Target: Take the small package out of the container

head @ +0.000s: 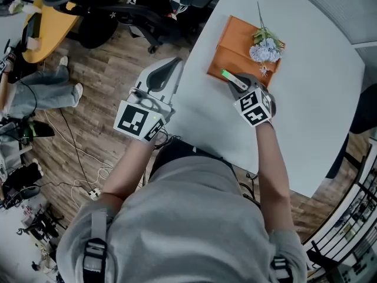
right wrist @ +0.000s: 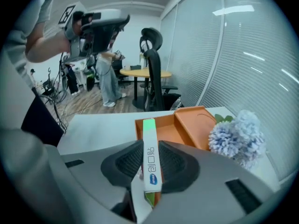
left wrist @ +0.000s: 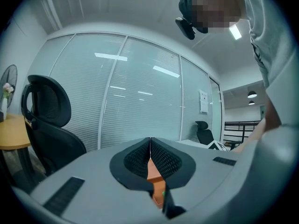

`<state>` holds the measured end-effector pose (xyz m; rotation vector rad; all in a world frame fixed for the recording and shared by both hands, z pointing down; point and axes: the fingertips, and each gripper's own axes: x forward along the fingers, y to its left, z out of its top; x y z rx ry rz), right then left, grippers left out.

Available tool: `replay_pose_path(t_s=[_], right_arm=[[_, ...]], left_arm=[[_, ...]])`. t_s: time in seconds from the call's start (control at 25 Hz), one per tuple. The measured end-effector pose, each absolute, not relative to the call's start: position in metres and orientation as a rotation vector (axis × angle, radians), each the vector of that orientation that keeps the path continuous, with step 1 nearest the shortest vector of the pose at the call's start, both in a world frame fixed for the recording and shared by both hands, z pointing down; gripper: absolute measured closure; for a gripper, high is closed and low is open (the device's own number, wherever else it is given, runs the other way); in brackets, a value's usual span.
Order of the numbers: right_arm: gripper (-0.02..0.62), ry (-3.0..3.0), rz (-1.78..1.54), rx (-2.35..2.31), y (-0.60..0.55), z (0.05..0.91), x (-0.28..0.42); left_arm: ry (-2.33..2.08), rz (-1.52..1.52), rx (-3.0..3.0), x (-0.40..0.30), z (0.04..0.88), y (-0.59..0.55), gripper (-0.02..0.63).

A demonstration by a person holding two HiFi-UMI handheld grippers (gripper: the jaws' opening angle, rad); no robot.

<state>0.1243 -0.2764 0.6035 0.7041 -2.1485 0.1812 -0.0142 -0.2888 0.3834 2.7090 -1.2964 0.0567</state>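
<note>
Two tools are in play, and only one carries a load. Your right tool (right wrist: 150, 148) is clamped on the small package (right wrist: 152, 171), one pad on each long side of the slim white and green carton. The green end of the carton projects past the tips. The package hangs tilted over the open orange container (right wrist: 173, 132). You cannot tell from these views whether its lower end has cleared the container floor.

Treat the package as light. It is probably thin card: stiff along its length, with side walls that dent under hard pressure. The printed surface looks glossy and may slide in the pads. Hold it on the long sides near the middle, as now, so that it does not swing. Apply only enough pressure to stop slipping.

An artificial flower (right wrist: 237, 136) lies on the far half of the container, just beside the lift path. Keep the carton away from it. The container sits on the white tabletop (head: 318, 93), which has free room for setting the package down.

Your left tool (left wrist: 150, 146) is closed with nothing between its pads. It is held level off the tabletop's near edge.
</note>
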Motion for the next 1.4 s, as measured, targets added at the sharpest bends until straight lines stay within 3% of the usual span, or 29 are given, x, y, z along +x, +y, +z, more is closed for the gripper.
replay_pose_path(t_s=[0.68,1.04,1.4], right_arm=[[0.482,-2.567,0.28,1.606,-0.253,0.395,0.206],[0.48,-2.555,0.017,2.02,-0.211,0.308,0.248],[0.482,-2.55,-0.094,2.1,-0.186,0.279,0.251]], left_arm=[[-1.262,-0.02,2.813,0.013,0.341,-0.281,0.584],[-1.269,-0.063,2.85,0.022,0.315,-0.275,0.584],[-1.253,-0.093,2.869,0.026,0.304,-0.265,0.584]])
